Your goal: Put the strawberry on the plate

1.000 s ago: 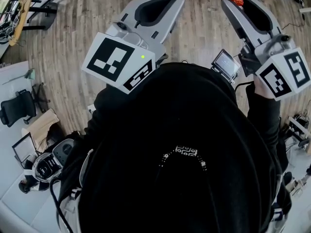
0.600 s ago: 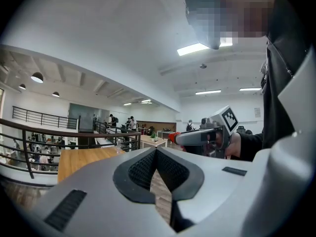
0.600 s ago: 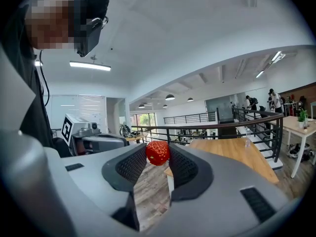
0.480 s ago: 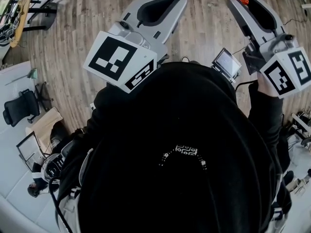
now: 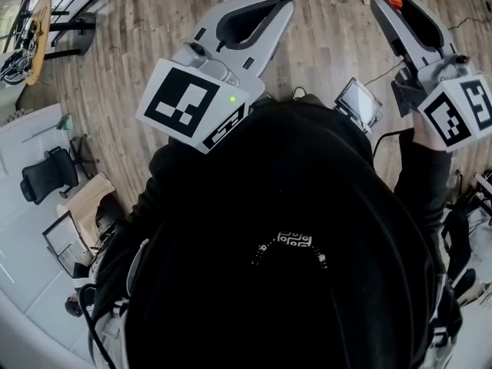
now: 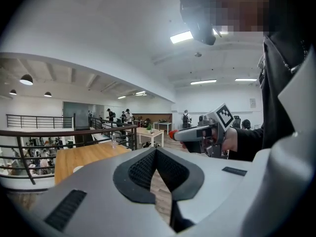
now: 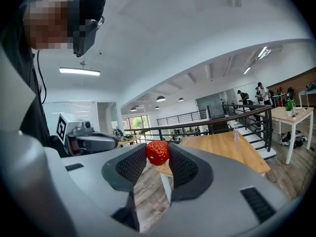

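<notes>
One bumpy red strawberry (image 7: 158,152) sits pinched in the right tongs (image 7: 158,158); left tongs (image 6: 156,151) closed, empty.

wooden table (image 7: 228,149) ahead, railing (image 7: 211,124) behind

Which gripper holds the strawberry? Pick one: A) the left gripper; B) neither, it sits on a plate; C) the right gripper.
C: the right gripper has its jaws pressed on the red strawberry, while the left gripper has its jaws together on nothing.
</notes>
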Demonstrator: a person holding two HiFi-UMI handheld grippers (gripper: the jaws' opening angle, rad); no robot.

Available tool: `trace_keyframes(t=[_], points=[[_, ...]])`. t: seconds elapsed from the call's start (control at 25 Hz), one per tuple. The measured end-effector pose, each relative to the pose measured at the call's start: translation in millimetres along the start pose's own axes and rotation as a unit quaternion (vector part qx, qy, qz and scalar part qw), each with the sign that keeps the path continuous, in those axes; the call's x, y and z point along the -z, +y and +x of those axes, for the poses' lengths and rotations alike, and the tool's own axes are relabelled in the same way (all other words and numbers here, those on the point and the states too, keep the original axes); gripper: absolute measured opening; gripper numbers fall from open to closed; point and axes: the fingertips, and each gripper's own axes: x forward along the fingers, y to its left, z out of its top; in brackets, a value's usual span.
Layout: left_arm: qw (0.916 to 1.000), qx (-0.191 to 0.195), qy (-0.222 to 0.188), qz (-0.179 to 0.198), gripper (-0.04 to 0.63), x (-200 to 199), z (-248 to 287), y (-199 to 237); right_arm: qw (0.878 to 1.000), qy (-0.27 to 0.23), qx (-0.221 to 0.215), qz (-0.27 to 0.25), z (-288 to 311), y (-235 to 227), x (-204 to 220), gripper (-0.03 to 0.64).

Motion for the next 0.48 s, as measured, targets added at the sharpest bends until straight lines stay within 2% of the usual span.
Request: trace_keyframes(t=[0.32, 0.48], points=[[0.9999, 0.008, -0.01, -0.006, -0.002, 6, 6, 0, 1.0, 0.005, 0.008, -0.004, 0, -3, 4, 0.152], [0.9994, 0.014, -0.031, -0.008, -0.002, -6, 13, 19, 0.999, -0.001, 0.022, -0.025, 12, -8, -18, 0.152]])
